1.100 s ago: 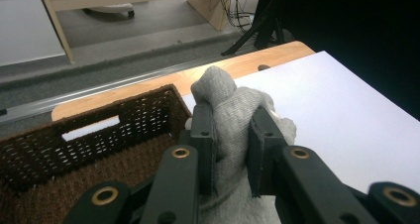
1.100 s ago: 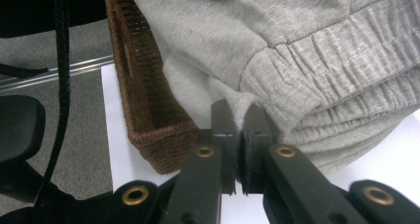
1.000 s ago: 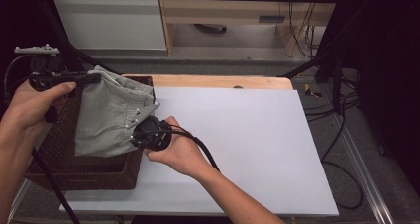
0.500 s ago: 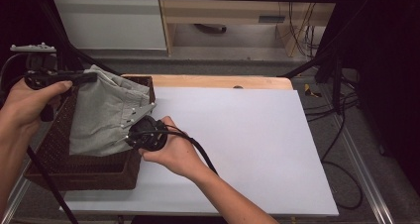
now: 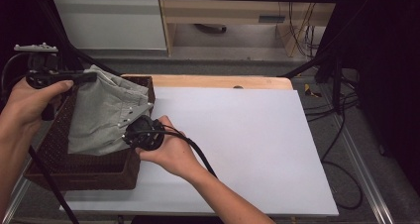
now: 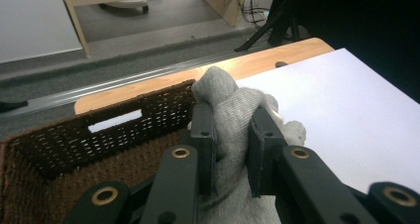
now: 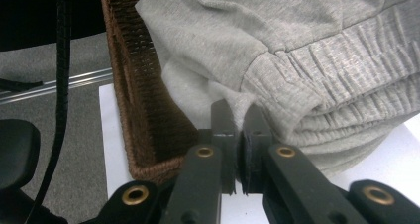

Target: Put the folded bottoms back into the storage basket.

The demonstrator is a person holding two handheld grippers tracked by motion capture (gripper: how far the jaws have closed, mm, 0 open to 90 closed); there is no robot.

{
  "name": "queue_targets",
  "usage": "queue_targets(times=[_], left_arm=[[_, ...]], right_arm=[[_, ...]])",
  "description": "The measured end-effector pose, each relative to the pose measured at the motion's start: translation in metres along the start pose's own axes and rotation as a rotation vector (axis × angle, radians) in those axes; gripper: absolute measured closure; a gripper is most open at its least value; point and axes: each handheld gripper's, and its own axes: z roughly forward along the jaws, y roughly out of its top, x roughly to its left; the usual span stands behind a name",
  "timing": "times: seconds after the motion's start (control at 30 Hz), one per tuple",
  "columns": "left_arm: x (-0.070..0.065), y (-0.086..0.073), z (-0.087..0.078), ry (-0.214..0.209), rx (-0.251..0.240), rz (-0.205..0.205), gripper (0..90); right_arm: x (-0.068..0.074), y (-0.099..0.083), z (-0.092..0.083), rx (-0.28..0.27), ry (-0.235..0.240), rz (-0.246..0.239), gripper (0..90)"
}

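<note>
**Both grippers pinching the grey cloth**

My left gripper [image 6: 230,149] clamps a bunched fold of soft grey cloth [image 5: 106,115], lifted above the woven brown basket [image 5: 79,172]. My right gripper [image 7: 241,149] is nearly closed on what seems a thin edge beside the ribbed, gathered waistband [image 7: 341,110].

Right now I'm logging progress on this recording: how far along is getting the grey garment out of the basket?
Done: both grips are made. The left gripper is shut on the grey garment at a bunched top edge, and the right gripper pinches its ribbed hem. In hand: the garment hangs lifted between them above the brown basket. Left: carrying it clear; the white sheet beside it lies bare.
</note>
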Motion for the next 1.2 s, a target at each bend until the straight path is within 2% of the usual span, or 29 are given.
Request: queue_targets(times=[0.2,0.37,0.63,0.93,1.2], left_arm=[[0.002,0.000,-0.002,0.021,-0.014,-0.009,76.7],[0.004,0.000,-0.002,0.027,-0.012,-0.010,76.7],[0.008,-0.002,-0.004,0.046,-0.009,-0.010,76.7],[0.014,-0.001,-0.003,0.061,-0.007,-0.020,76.7],[0.015,-0.002,-0.007,0.083,-0.005,-0.017,76.7]], right_arm=[[0.002,0.004,0.006,-0.006,0.009,-0.005,87.5],[0.004,0.006,0.009,-0.034,0.010,-0.009,87.5],[0.005,0.002,0.017,-0.085,0.025,-0.040,87.5],[-0.001,-0.004,0.025,-0.142,0.054,-0.011,87.6],[-0.003,-0.006,0.028,-0.179,0.073,-0.006,87.5]])
